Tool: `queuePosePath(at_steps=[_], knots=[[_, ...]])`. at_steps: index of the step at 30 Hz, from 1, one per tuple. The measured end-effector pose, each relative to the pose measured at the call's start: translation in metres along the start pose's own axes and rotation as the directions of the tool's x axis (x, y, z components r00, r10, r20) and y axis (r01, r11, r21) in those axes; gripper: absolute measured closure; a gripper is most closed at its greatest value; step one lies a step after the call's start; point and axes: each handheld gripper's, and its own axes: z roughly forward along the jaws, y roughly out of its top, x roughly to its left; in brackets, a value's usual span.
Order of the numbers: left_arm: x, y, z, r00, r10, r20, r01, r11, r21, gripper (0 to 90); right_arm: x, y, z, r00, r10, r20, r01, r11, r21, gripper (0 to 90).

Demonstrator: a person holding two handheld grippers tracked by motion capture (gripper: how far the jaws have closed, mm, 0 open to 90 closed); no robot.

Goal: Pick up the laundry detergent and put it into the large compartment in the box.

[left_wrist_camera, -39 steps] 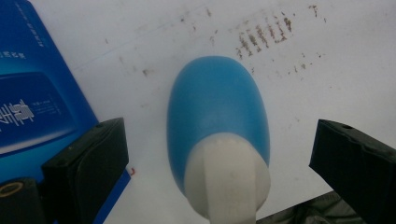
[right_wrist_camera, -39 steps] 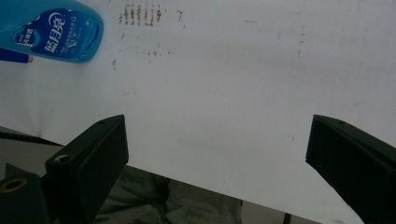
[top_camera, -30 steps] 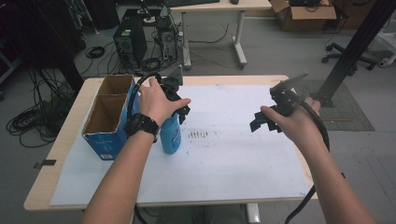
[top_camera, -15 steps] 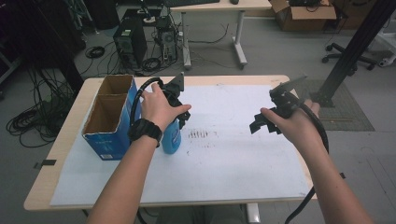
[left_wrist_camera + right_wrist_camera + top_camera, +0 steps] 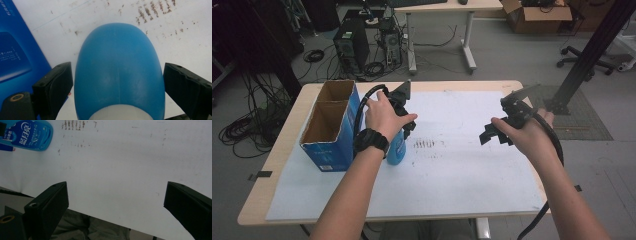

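As a second ago, left tongs (image 5: 117, 82) around blue bottle (image 5: 117, 72); unmoved.

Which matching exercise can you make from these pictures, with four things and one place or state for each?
Things:
1. blue bottle
2. blue cardboard box
3. right gripper
4. wristwatch

Places or states:
A. jaws open over the bare white table cover
B. on the person's left arm
C. between the left gripper's jaws
D. open-topped, at the table's left

Pairs: 1-C, 2-D, 3-A, 4-B
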Motion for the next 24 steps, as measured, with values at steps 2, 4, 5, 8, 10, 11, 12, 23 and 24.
queuePosePath(at_steps=[2, 4, 5, 8, 10, 11, 12, 23, 24], knots=[[0.0003, -0.0001, 0.0002, 1.0, 0.001, -0.003, -0.001, 1.0, -0.001, 10.8, -0.0003, 0.0001, 0.0007, 1.0, -0.001, 0.0, 0.001, 1.0, 0.0, 5.8], [0.0006, -0.0002, 0.0003, 1.0, -0.002, -0.002, 0.002, 1.0, -0.003, 10.8, -0.0005, 0.0003, 0.0011, 1.0, -0.002, 0.0, 0.002, 1.0, 0.001, 5.8], [0.0008, -0.0002, 0.0002, 1.0, -0.003, 0.0, 0.003, 1.0, 0.001, 10.9, -0.0003, 0.0004, 0.0013, 1.0, -0.001, 0.001, 0.001, 1.0, 0.003, 5.8], [0.0013, -0.0002, -0.0003, 1.0, -0.004, 0.002, 0.004, 1.0, -0.001, 11.4, 0.0, 0.0006, 0.0015, 1.0, -0.004, 0.0, 0.004, 1.0, 0.001, 5.8], [0.0015, -0.0003, 0.0, 1.0, -0.003, 0.004, 0.003, 1.0, 0.001, 11.4, 0.0003, 0.0007, 0.0015, 1.0, -0.004, -0.001, 0.004, 1.0, 0.0, 5.8], [0.0017, -0.0002, -0.0001, 1.0, -0.001, 0.002, 0.001, 1.0, 0.002, 11.7, 0.0005, 0.0007, 0.0016, 1.0, -0.003, -0.001, 0.003, 1.0, 0.001, 5.8], [0.0018, -0.0004, -0.0002, 1.0, -0.002, 0.001, 0.002, 1.0, 0.0, 11.9, 0.0007, 0.0007, 0.0017, 1.0, -0.004, 0.0, 0.004, 1.0, 0.003, 5.8], [0.0033, -0.001, -0.0005, 1.0, -0.005, 0.007, 0.005, 1.0, 0.0, 19.2, 0.0014, 0.0008, 0.0024, 1.0, -0.005, -0.001, 0.005, 1.0, 0.002, 5.8], [0.0034, -0.001, -0.0006, 1.0, -0.004, 0.007, 0.004, 1.0, 0.0, 19.3, 0.0015, 0.0008, 0.0024, 1.0, -0.005, -0.001, 0.005, 1.0, 0.001, 5.8]])
